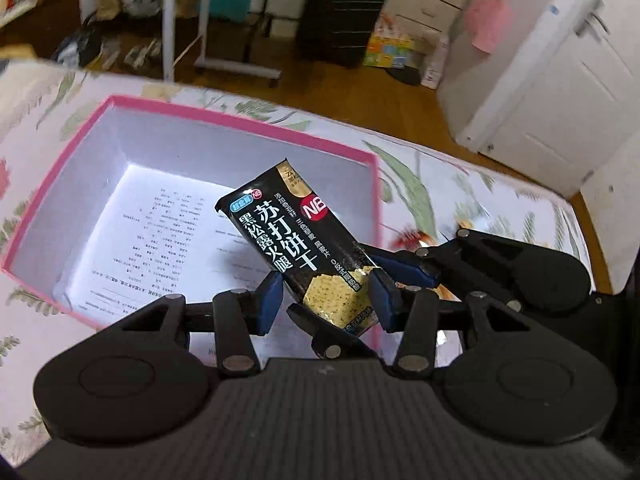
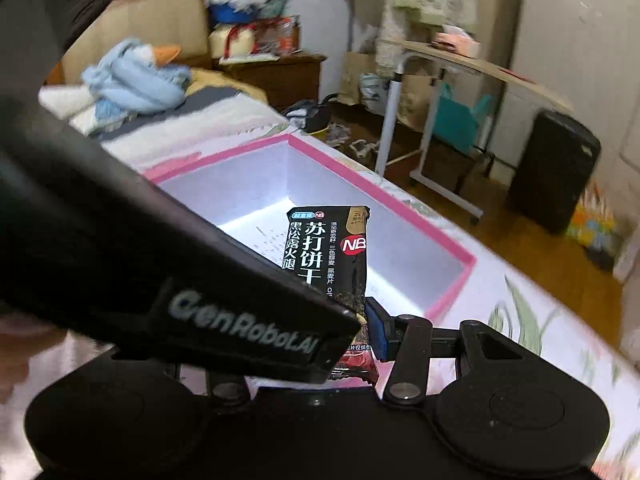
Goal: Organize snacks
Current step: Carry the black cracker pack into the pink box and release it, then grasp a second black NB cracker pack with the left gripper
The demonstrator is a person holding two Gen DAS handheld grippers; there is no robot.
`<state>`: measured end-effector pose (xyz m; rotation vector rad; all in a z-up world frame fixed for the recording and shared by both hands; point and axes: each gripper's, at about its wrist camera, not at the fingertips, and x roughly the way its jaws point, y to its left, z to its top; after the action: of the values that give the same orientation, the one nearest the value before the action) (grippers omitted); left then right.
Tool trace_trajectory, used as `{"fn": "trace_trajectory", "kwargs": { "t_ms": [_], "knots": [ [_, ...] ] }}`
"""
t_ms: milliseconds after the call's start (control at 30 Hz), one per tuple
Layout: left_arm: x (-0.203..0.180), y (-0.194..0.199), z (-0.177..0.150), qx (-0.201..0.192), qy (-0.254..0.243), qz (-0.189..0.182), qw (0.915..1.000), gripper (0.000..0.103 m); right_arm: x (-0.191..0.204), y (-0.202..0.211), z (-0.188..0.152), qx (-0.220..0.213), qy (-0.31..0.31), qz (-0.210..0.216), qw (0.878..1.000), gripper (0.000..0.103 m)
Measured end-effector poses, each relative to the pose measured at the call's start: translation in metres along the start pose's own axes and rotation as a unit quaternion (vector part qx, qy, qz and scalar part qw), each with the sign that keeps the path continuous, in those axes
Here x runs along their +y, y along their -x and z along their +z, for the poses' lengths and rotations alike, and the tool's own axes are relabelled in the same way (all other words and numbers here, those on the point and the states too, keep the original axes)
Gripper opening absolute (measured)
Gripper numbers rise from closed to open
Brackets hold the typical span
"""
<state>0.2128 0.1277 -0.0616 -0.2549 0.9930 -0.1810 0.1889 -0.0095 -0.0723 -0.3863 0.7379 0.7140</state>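
A black soda-cracker packet point(image 1: 296, 240) with white print hangs tilted over the near right corner of a pink-rimmed white box point(image 1: 240, 124). My left gripper point(image 1: 326, 300) is shut on its lower end, blue pads against both edges. My right gripper reaches in from the right, its fingers point(image 1: 404, 266) on either side of that same end. In the right wrist view the packet point(image 2: 332, 248) stands above the box point(image 2: 400, 200), pressed against the right pad point(image 2: 378, 328) of my right gripper point(image 2: 348, 330). The left gripper's body point(image 2: 200, 280) hides the other pad.
The box lies on a bed with a floral sheet point(image 1: 440, 184) and has a printed sheet point(image 1: 160, 248) on its floor. A blue plush heap point(image 2: 132, 80) lies further up the bed. On the wooden floor stand a black suitcase point(image 2: 556, 172) and a rolling table point(image 2: 460, 64); a white door point(image 1: 560, 80) is beyond.
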Motion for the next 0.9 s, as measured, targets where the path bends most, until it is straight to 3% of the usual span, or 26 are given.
{"fn": "trace_trajectory", "kwargs": {
  "t_ms": [233, 467, 533, 567, 667, 767, 900],
  "knots": [
    [0.035, -0.057, 0.025, 0.039, 0.066, -0.014, 0.9970, 0.045, -0.020, -0.056, 0.021, 0.068, 0.071, 0.024, 0.995, 0.053],
    [0.051, -0.094, 0.022, 0.070, 0.097, -0.053, 0.9914, 0.045, -0.010, -0.077, 0.013, 0.102, 0.139, -0.022, 0.985, 0.054],
    [0.053, -0.100, 0.021, 0.072, 0.106, -0.069, 0.9893, 0.045, -0.006, -0.080, 0.008, 0.102, 0.158, -0.041, 0.981, 0.055],
    [0.054, -0.102, 0.020, 0.072, 0.111, -0.074, 0.9884, 0.045, -0.004, -0.081, 0.006, 0.100, 0.163, -0.057, 0.980, 0.061],
    [0.052, -0.098, 0.017, 0.055, 0.104, -0.052, 0.9917, 0.049, 0.001, -0.073, 0.002, 0.079, 0.160, -0.077, 0.981, 0.066],
    [0.045, -0.082, 0.015, 0.022, 0.065, -0.030, 0.9972, 0.050, 0.003, -0.047, -0.002, 0.048, 0.129, -0.089, 0.986, 0.070],
    [0.038, -0.049, 0.018, -0.011, 0.030, -0.029, 0.9991, 0.053, 0.001, 0.009, -0.009, -0.002, 0.060, -0.077, 0.995, 0.074]
  ]
}}
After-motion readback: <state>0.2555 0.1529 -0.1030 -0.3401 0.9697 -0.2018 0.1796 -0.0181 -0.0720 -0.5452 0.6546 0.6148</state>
